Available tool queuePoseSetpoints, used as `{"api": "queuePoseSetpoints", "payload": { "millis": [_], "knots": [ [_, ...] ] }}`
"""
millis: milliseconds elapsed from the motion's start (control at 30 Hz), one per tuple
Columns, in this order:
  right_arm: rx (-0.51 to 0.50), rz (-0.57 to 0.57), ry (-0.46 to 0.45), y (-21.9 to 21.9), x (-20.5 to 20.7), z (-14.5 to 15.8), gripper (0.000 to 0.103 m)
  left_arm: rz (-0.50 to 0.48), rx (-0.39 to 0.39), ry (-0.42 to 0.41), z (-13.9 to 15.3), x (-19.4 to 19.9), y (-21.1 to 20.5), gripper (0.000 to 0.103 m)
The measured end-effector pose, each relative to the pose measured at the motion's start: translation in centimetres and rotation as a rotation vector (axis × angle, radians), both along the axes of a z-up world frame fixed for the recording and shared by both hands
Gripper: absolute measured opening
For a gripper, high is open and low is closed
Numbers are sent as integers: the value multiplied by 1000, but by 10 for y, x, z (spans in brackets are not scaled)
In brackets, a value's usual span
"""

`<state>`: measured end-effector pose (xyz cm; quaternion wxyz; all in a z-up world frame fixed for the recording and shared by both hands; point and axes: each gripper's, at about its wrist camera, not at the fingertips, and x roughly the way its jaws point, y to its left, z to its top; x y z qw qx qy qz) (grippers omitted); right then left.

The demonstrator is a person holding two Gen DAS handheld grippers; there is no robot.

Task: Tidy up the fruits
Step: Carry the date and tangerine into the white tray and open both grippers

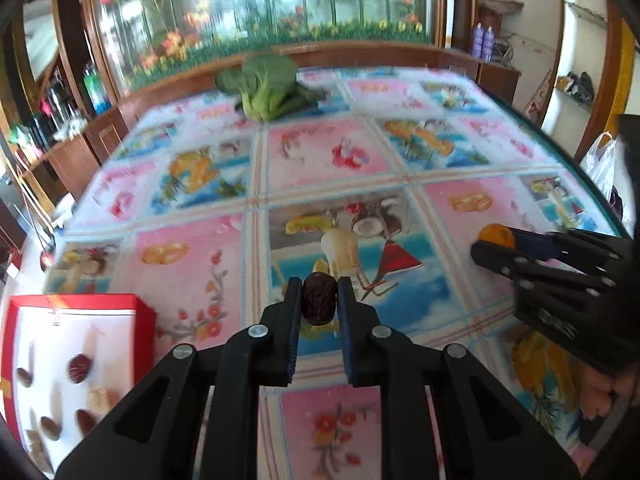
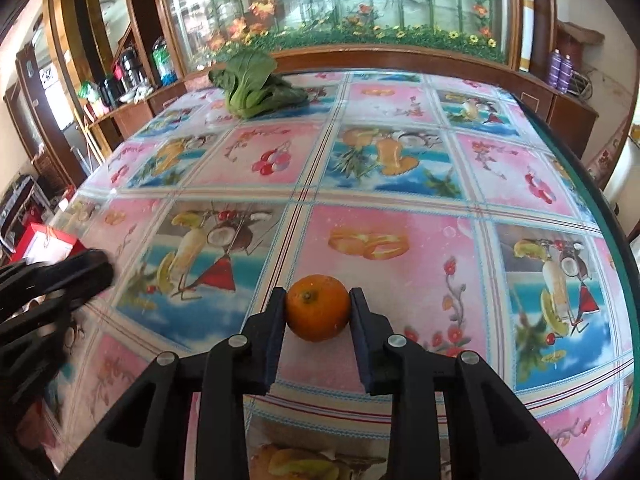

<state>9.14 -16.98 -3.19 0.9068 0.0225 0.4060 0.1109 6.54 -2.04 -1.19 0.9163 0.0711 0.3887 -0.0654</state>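
My left gripper [image 1: 319, 300] is shut on a dark red dried date [image 1: 318, 298] and holds it above the patterned tablecloth. A red box [image 1: 72, 364] with a white inside lies at the lower left and holds several dates and pale nuts. My right gripper [image 2: 318, 312] is shut on a small orange [image 2: 318, 307], close to the tablecloth. In the left wrist view the right gripper [image 1: 490, 246] shows at the right with the orange [image 1: 497, 236] in it. In the right wrist view the left gripper [image 2: 96, 268] is a blurred shape at the left.
A green leafy vegetable [image 1: 266, 88] lies at the far side of the table; it also shows in the right wrist view [image 2: 256, 88]. Wooden shelves with bottles [image 2: 120, 80] stand to the left. The table's right edge [image 2: 600, 208] is rimmed in green.
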Motion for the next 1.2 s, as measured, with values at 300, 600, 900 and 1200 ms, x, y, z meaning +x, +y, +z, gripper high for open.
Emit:
{"api": "queuePoseSetpoints", "payload": {
  "millis": [300, 600, 900, 1200],
  "knots": [
    [39, -54, -57, -9, -3, 5, 30, 98, 71, -208, 53, -57, 24, 19],
    [81, -75, -104, -7, -17, 12, 30, 232, 73, -255, 69, -91, 81, 19],
    [231, 73, -119, 58, -51, 33, 30, 354, 29, -238, 58, -116, 148, 19],
    [232, 333, -98, 172, -84, 50, 30, 440, 16, -221, 44, -137, 193, 19]
  ]
}}
